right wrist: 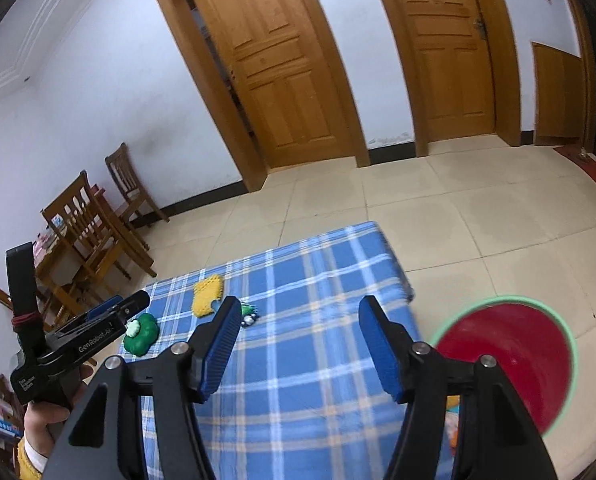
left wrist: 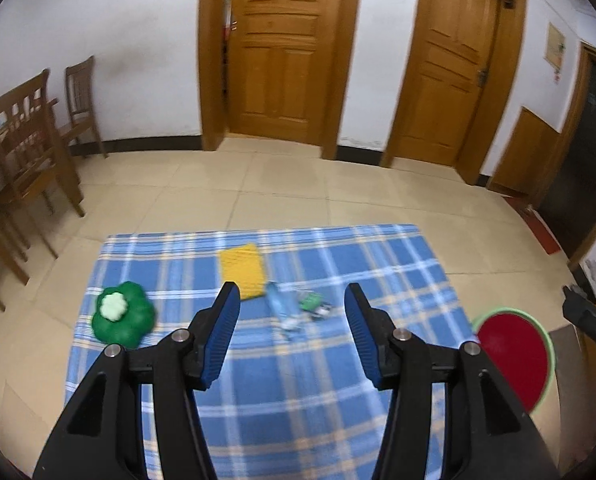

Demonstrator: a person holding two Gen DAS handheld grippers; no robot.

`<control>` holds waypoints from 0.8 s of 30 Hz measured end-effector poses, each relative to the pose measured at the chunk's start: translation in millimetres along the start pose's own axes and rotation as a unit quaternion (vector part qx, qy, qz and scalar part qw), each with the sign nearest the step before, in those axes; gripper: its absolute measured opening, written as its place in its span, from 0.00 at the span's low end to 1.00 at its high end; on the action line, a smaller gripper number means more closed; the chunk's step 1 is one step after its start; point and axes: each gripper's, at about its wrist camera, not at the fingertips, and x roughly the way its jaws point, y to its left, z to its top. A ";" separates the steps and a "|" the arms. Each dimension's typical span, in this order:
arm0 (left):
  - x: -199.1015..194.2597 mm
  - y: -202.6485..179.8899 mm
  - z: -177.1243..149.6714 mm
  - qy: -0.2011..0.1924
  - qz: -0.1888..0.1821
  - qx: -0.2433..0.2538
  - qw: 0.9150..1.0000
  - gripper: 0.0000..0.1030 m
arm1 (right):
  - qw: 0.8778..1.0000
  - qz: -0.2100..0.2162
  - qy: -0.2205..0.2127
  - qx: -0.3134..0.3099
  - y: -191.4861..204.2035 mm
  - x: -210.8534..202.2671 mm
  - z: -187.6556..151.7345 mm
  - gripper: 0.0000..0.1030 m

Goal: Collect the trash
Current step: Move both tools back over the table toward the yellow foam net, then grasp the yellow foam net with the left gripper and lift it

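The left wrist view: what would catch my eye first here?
A blue plaid cloth spread over a table fills the middle, bearing a green flower-shaped toy at its left, a yellow pad and a clear plastic bottle. A red, green-rimmed bin stands at the right.

left gripper (left wrist: pixel 292 304) fingers apart above blue bottle (left wrist: pixel 281 307), plaid cloth (left wrist: pixel 298 380)

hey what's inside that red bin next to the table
Mostly bare red wall and floor show inside the red bin. The right gripper covers the near part, where something orange and pale peeks out; I cannot identify it.
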 end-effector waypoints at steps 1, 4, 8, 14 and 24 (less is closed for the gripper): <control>7.0 8.2 1.4 0.003 0.004 -0.005 1.000 0.53 | 1.000 0.001 0.003 -0.001 3.5 9.0 0.4 0.62; 26.2 25.4 2.9 0.013 0.014 -0.015 1.000 0.53 | 1.000 -0.001 0.013 -0.006 14.8 36.2 -2.0 0.62; 52.5 41.8 3.2 0.030 0.017 -0.028 0.999 0.53 | 0.999 -0.003 0.030 -0.008 25.7 73.8 -8.3 0.62; 91.5 59.7 2.2 0.057 0.013 -0.052 0.997 0.53 | 0.999 -0.011 0.048 -0.015 32.7 116.7 -12.8 0.62; 159.9 73.7 2.1 0.091 0.008 -0.081 0.992 0.53 | 0.997 -0.022 0.074 -0.022 32.5 166.8 -27.3 0.62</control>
